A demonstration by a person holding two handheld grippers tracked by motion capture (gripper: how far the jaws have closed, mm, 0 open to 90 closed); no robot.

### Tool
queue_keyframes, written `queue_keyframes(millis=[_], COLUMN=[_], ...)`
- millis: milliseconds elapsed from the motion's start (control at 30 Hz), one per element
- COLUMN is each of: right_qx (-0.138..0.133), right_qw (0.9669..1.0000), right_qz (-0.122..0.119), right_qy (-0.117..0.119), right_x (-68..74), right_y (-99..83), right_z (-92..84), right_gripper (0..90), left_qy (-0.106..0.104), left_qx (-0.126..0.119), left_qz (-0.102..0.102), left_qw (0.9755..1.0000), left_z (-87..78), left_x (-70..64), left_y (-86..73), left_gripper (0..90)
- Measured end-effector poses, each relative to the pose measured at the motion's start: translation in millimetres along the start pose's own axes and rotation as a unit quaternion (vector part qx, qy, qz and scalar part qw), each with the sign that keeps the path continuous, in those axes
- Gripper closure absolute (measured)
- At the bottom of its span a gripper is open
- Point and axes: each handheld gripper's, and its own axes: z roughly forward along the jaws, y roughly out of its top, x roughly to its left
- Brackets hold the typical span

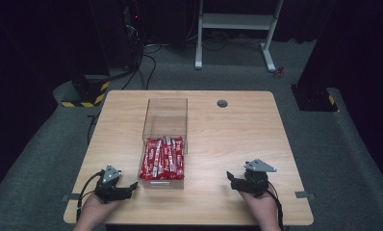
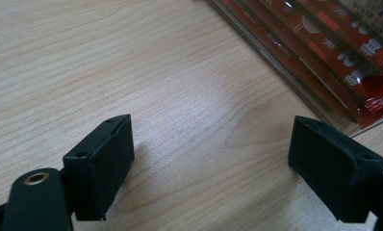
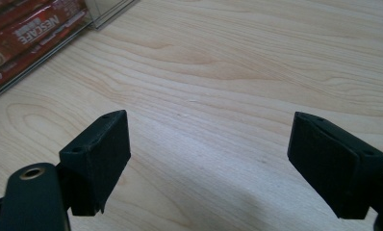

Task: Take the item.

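From the high view, a clear box [image 1: 163, 144] stands mid-worktop [image 1: 237, 139], its near half packed with red sachets [image 1: 163, 159] lying lengthwise, its far half bare. The left tool [image 1: 132, 185] rests at the near edge just beside the box's near left corner, held by a hand [image 1: 95, 211]; the right tool [image 1: 229, 177] sits well apart from the box toward the near right, also in a hand [image 1: 264, 207]. In the left gripper view, the left tool [image 2: 211, 154] has its jaws wide apart over bare wood with nothing between them, and the sachets [image 2: 324, 53] show behind the box wall at upper right, near but not touched. In the right gripper view, the right tool [image 3: 209, 149] likewise stands with jaws spread and nothing between them, the sachets [image 3: 26, 33] lying off at upper left behind the box wall. By my reading, this is the resting stance ahead of a pick: no sachet is gripped. The next move would call for lifting one tool over the box rim and coming down on a single sachet, closing across its narrow width without snagging its neighbours.
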Motion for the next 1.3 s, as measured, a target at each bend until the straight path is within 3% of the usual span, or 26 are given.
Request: queue_keyframes(millis=[933, 1300], right_qx=[-0.010, -0.018], right_qw=[0.9981, 0.9971], right_qz=[-0.036, -0.040], right_qy=[0.048, 0.061], right_x=[39.1, 47.4], right_y=[8.3, 11.1], right_z=[9.7, 10.0], right_gripper=[15.4, 15.5], left_qy=[0.000, 0.000], left_qx=[0.000, 0.000], left_qz=[0.000, 0.000], left_qw=[1.0000, 1.0000], left_z=[0.0, 0.0], left_x=[-0.1, -0.1], left_y=[0.0, 0.0], left_gripper=[16.5, 16.5])
